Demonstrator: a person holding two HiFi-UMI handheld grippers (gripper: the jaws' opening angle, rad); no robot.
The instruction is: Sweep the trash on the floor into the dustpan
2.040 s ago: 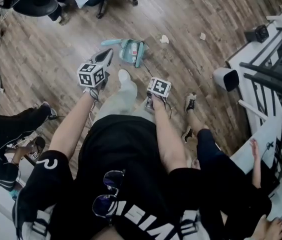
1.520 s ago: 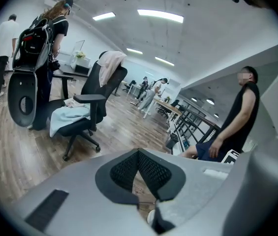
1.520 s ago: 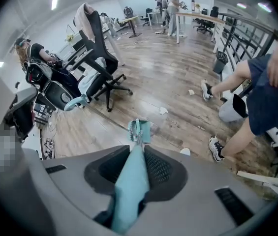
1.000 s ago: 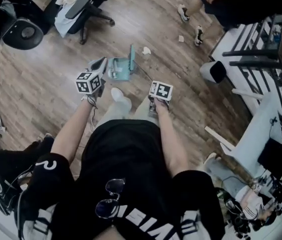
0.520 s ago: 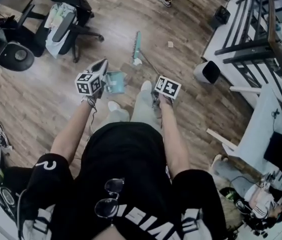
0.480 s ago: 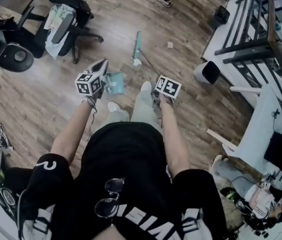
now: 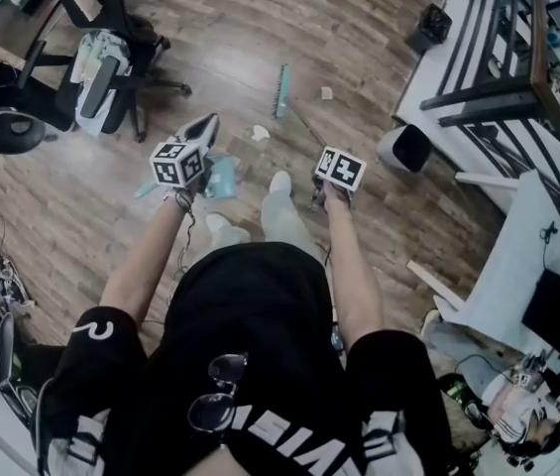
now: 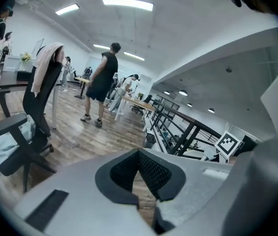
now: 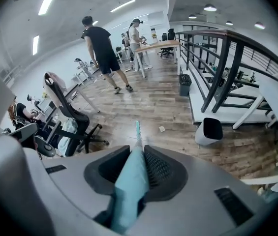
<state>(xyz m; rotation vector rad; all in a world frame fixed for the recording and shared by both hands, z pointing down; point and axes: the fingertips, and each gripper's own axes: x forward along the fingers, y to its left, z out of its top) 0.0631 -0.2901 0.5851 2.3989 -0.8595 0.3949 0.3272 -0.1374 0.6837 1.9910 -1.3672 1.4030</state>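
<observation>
My right gripper [image 7: 321, 194] [image 9: 138, 154] is shut on the teal broom handle [image 9: 131, 181]. The handle runs forward to the broom head [image 7: 281, 90] [image 9: 137, 128], which is low over the wooden floor. A crumpled white paper scrap [image 7: 260, 133] lies between the broom head and the teal dustpan [image 7: 222, 177]. A second scrap [image 7: 326, 93] [image 9: 162, 129] lies right of the broom head. My left gripper [image 7: 200, 129] [image 8: 139, 154] is shut, and the dustpan hangs just below it. The left gripper view shows no teal, so the grip itself is hidden.
An office chair [image 7: 101, 67] [image 9: 70, 117] draped with cloth stands to the left. A white bin [image 7: 401, 149] [image 9: 209, 131] sits to the right beside white tables and a black railing [image 9: 212, 68]. People [image 9: 102, 48] stand farther down the room.
I have walked forward, so the floor and chair slid back in view. The broom head swung out ahead past the paper scrap. The dustpan stayed under my left gripper.
</observation>
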